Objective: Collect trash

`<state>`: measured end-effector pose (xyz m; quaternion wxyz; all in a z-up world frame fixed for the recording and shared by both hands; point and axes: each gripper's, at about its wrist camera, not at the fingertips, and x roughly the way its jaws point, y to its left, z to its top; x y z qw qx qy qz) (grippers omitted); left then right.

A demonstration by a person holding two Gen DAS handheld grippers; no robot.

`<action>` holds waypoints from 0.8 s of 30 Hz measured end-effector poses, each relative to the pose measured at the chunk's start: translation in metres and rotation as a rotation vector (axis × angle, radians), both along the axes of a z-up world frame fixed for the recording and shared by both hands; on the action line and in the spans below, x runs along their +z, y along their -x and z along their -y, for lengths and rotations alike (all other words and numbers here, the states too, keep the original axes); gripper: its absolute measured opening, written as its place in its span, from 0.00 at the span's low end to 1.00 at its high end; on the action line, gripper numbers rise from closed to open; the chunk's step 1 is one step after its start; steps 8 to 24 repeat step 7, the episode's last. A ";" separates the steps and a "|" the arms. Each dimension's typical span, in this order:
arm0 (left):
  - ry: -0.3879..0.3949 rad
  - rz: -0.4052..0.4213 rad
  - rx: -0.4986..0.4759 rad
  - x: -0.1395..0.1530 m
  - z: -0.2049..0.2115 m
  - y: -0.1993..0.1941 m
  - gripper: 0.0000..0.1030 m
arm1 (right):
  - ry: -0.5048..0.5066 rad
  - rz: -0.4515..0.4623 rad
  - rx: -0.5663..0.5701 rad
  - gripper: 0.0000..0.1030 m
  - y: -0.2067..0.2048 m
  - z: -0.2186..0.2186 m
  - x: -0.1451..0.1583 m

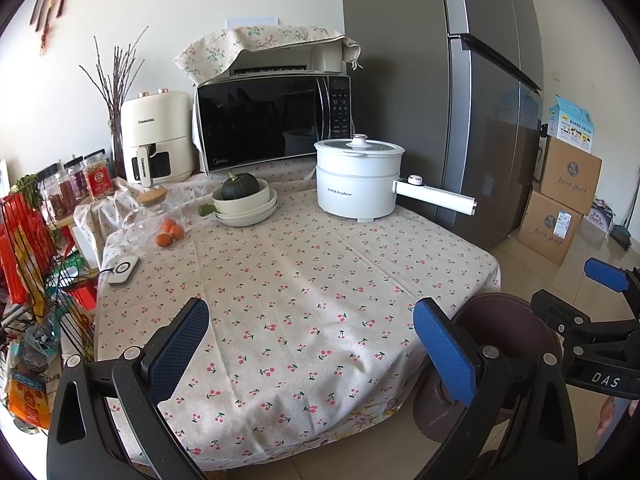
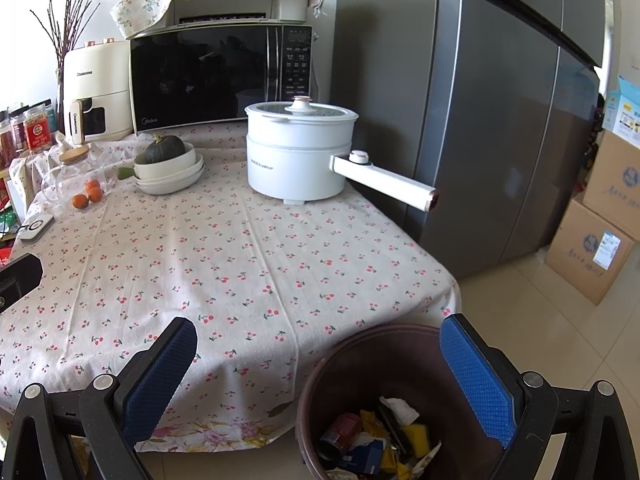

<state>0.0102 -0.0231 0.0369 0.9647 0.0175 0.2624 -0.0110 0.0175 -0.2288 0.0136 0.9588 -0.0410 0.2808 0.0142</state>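
A dark brown trash bin (image 2: 362,354) stands on the floor at the table's near right corner. Inside lie a red can (image 2: 342,430), a white tissue (image 2: 400,406), yellow wrappers (image 2: 418,438) and a blue packet (image 2: 370,456). My right gripper (image 2: 318,340) is open and empty, its right finger over the bin's rim and its left finger over the tablecloth. My left gripper (image 1: 310,328) hovers open and empty above the cherry-print tablecloth (image 1: 320,272). In the left wrist view the bin (image 1: 508,332) sits behind the right finger, and the right gripper (image 1: 578,292) is beside it.
At the back of the table stand a white electric pot (image 2: 298,152) with a long handle, stacked bowls holding a green squash (image 2: 166,160), a glass jar (image 2: 74,176), oranges (image 2: 88,196), a microwave (image 2: 216,76) and an air fryer (image 2: 98,88). The fridge (image 2: 480,120) and cardboard boxes (image 2: 592,248) are at the right, a wire rack (image 1: 28,264) at the left.
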 end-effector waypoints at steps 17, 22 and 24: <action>0.018 -0.024 -0.015 -0.003 -0.002 -0.002 1.00 | -0.004 0.010 -0.004 0.98 0.001 0.002 0.001; 0.018 -0.024 -0.015 -0.003 -0.002 -0.002 1.00 | -0.004 0.010 -0.004 0.98 0.001 0.002 0.001; 0.018 -0.024 -0.015 -0.003 -0.002 -0.002 1.00 | -0.004 0.010 -0.004 0.98 0.001 0.002 0.001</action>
